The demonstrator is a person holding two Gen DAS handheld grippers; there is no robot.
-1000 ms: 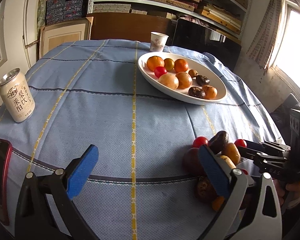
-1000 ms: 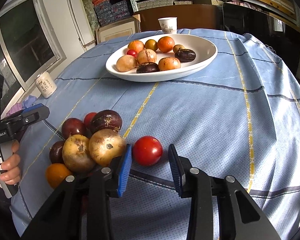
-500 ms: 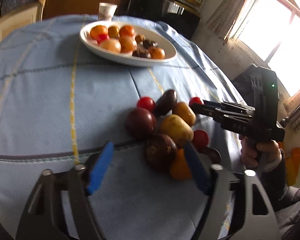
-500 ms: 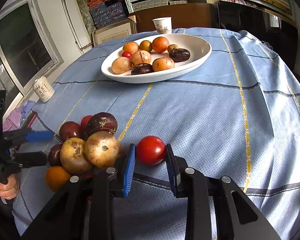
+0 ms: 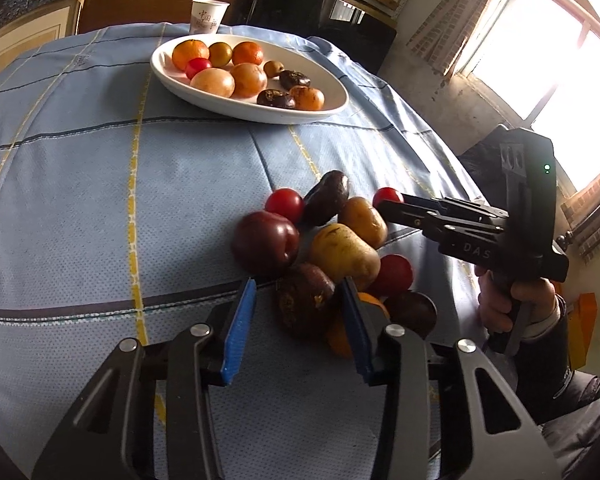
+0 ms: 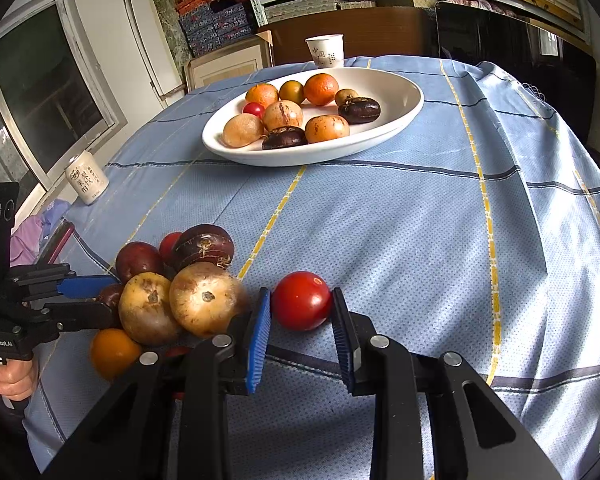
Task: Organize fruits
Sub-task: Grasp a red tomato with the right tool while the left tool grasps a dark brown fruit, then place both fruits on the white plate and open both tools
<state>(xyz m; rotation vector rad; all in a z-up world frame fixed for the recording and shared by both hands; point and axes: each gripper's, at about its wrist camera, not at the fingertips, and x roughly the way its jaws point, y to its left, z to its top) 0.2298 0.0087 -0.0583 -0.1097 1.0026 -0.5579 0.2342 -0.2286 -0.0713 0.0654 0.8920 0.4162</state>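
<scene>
A white oval plate (image 5: 332,98) (image 6: 404,92) holds several fruits at the far side of the blue cloth. A loose pile of fruits lies near me. My right gripper (image 6: 302,328) is nearly closed around a red tomato (image 6: 301,300) (image 5: 387,195), with both blue pads at its sides. My left gripper (image 5: 298,320) is open around a dark brown wrinkled fruit (image 5: 304,298), with its right pad against that fruit. Beside it lie a dark red plum (image 5: 265,242), a yellow fruit (image 5: 344,254) and an orange (image 6: 114,352).
A paper cup (image 5: 208,16) (image 6: 326,50) stands behind the plate. A drink can (image 6: 86,176) stands at the table's left edge in the right wrist view. Shelves and a wooden cabinet are behind the table. A window is at the right in the left wrist view.
My left gripper swung right to the fruit pile, narrowed, and now brackets the dark wrinkled fruit. My right gripper's pads closed in on the red tomato.
</scene>
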